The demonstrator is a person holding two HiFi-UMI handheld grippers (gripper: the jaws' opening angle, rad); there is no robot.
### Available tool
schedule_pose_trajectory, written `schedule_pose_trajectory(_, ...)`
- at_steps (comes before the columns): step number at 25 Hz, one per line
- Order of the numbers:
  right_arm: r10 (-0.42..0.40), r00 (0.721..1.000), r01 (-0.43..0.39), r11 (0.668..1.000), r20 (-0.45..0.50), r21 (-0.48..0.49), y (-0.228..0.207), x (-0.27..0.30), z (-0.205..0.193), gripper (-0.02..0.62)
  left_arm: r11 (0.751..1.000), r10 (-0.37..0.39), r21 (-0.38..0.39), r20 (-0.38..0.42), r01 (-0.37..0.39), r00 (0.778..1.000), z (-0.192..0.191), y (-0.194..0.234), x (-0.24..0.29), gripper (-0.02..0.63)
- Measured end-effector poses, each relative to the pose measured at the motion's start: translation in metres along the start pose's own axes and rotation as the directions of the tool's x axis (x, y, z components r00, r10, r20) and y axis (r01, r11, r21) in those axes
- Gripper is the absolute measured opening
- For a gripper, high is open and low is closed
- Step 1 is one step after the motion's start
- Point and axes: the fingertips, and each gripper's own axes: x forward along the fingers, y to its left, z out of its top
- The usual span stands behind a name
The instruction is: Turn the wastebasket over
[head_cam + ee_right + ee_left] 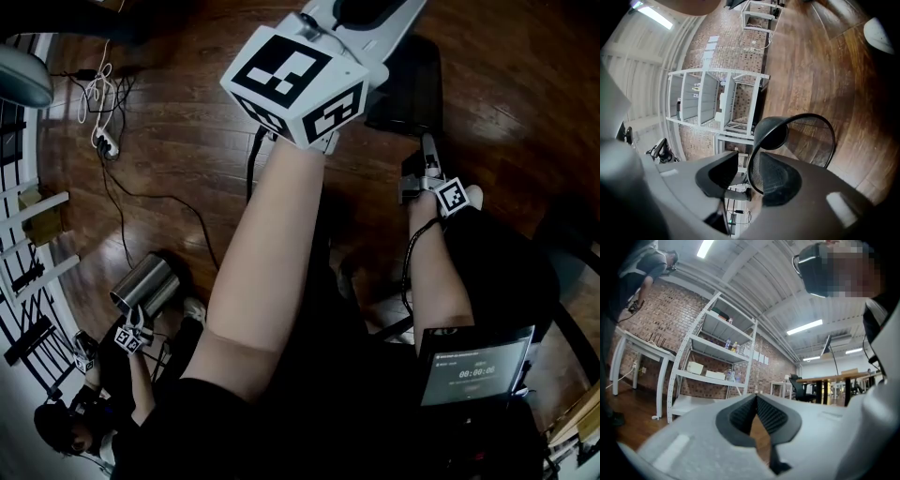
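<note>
on the wood floor (843,70) right at my right claw (749,157), the black mesh wastebasket (806,140) has its wire rim (805,115) between my parted jaws, ungripped, while my left claw (756,397), closed on nothing, points off toward the shelves (717,348).

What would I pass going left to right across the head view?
power strip → metal can → marker cube on the left hand-held gripper → wastebasket
</note>
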Motion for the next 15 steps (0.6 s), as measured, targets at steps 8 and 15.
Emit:
schedule_pose_trajectory(8, 0.004, 1.0, -0.004, 1.0, -0.024, 0.023, 0.003, 0.044, -0.012, 0.153, 1.0, 0.009, -0.015, 0.028, -0.008, 1.0, 0.01, 0.006, -0.001, 0.003)
schedule_pose_trajectory(15, 0.036, 0.999, -0.036, 0.996, -0.003, 0.082, 0.002, 0.078, -0.016, 0.153, 0.999, 0.024, -0.029, 0.033, -0.023, 0.999, 0.006, 0.014, -0.007, 0.003)
